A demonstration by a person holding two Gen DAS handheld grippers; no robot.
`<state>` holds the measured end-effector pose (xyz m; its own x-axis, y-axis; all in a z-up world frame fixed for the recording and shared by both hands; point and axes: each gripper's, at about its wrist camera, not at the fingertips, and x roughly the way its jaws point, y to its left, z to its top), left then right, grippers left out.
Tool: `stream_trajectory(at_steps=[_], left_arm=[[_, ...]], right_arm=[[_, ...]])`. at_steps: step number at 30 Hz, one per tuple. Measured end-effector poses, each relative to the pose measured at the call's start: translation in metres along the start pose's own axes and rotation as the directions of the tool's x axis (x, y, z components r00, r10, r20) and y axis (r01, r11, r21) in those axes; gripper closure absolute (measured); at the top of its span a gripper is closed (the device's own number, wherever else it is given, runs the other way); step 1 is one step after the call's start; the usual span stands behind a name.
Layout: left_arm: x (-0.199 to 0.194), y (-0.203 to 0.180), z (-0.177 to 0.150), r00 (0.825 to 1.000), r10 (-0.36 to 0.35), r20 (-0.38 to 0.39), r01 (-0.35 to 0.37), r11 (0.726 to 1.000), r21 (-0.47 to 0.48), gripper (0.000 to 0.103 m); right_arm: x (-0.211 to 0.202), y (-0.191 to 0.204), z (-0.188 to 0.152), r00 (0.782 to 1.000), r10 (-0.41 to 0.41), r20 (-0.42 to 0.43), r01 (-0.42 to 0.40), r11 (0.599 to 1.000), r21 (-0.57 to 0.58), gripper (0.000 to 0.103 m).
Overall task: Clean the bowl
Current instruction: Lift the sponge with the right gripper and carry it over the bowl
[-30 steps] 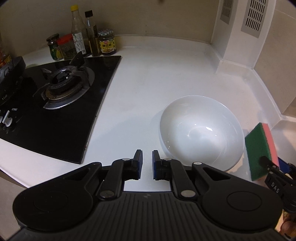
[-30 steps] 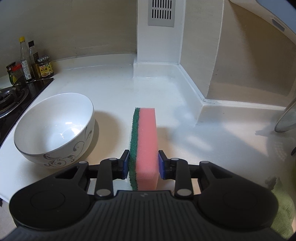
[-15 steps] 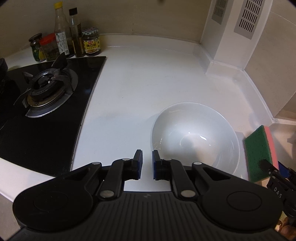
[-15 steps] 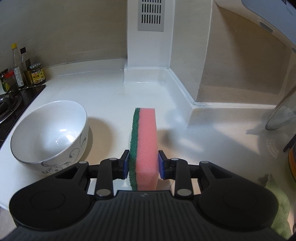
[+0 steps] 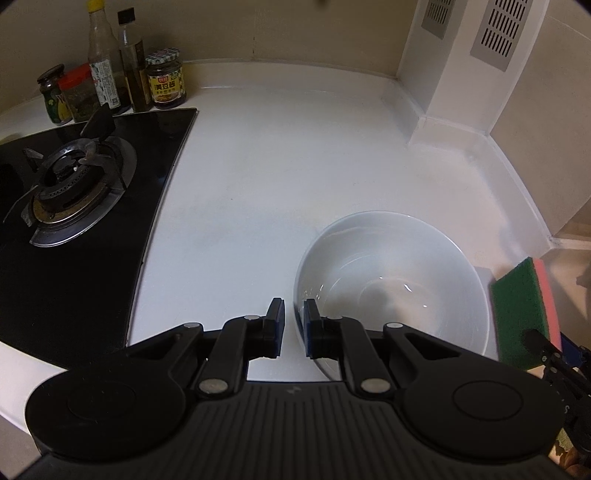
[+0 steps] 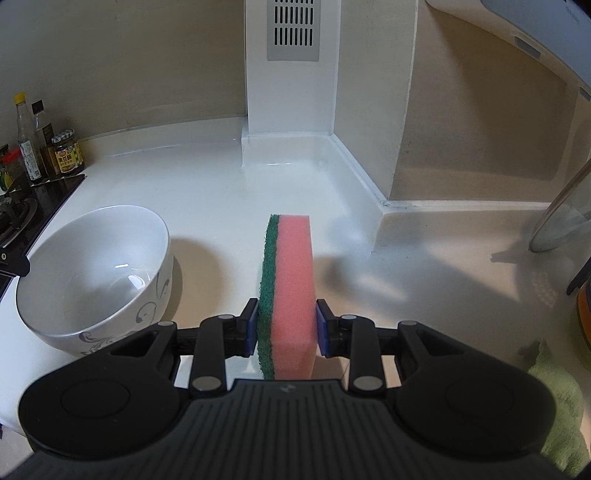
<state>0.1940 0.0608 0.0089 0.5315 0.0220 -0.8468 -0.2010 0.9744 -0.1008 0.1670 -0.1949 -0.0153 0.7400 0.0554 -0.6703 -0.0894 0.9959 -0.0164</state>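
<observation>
Scrubbing not started: right tongs (image 6: pixel 286 325) clamp the sponge (image 6: pixel 291 291) beside the bowl (image 6: pixel 96 273); left tongs (image 5: pixel 293 326), narrowly parted and empty, straddle its rim.

A glossy white kitchen countertop (image 5: pixel 280 177) runs into a corner of plain beige walls (image 6: pixel 129 66). A white boxed column (image 6: pixel 291 92) carrying grey slotted vent grilles (image 6: pixel 293 27) stands at the back. A black glass gas hob (image 5: pixel 77 266) with a steel-ringed burner (image 5: pixel 70 184) is set into the counter, with condiment bottles and jars (image 5: pixel 122 85) grouped behind it. Lighting is dim and warm, casting soft shadows.
</observation>
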Motion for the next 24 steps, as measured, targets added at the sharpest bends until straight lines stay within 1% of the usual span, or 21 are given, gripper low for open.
stream_trajectory(at_steps=[5, 12, 13, 15, 20, 24], left_arm=[[0.008, -0.002, 0.004, 1.0, 0.008, -0.014, -0.008, 1.0, 0.016, 0.092], [0.015, -0.002, 0.008, 0.999, -0.015, -0.032, 0.016, 1.0, 0.019, 0.093], [0.016, -0.002, 0.009, 0.999, -0.014, -0.033, 0.014, 1.0, 0.017, 0.093], [0.017, -0.002, 0.01, 0.999, -0.008, -0.033, 0.009, 1.0, 0.02, 0.1], [0.017, 0.0, 0.012, 0.999, -0.021, -0.038, 0.022, 1.0, 0.022, 0.101], [0.016, -0.003, 0.012, 0.999, -0.009, -0.044, 0.012, 0.999, 0.051, 0.101]], right_arm=[[0.003, -0.002, 0.001, 1.0, -0.009, -0.006, 0.009, 1.0, 0.001, 0.077], [0.006, -0.003, 0.002, 1.0, -0.012, -0.009, 0.012, 1.0, 0.009, 0.077], [0.007, -0.003, 0.002, 1.0, -0.014, -0.009, 0.014, 1.0, 0.01, 0.077], [0.008, -0.002, 0.002, 1.0, -0.014, -0.009, 0.014, 1.0, 0.009, 0.077], [0.008, -0.003, 0.004, 1.0, -0.017, -0.007, 0.017, 1.0, 0.004, 0.077], [0.002, -0.004, 0.01, 1.0, -0.011, 0.015, 0.011, 1.0, -0.009, 0.077]])
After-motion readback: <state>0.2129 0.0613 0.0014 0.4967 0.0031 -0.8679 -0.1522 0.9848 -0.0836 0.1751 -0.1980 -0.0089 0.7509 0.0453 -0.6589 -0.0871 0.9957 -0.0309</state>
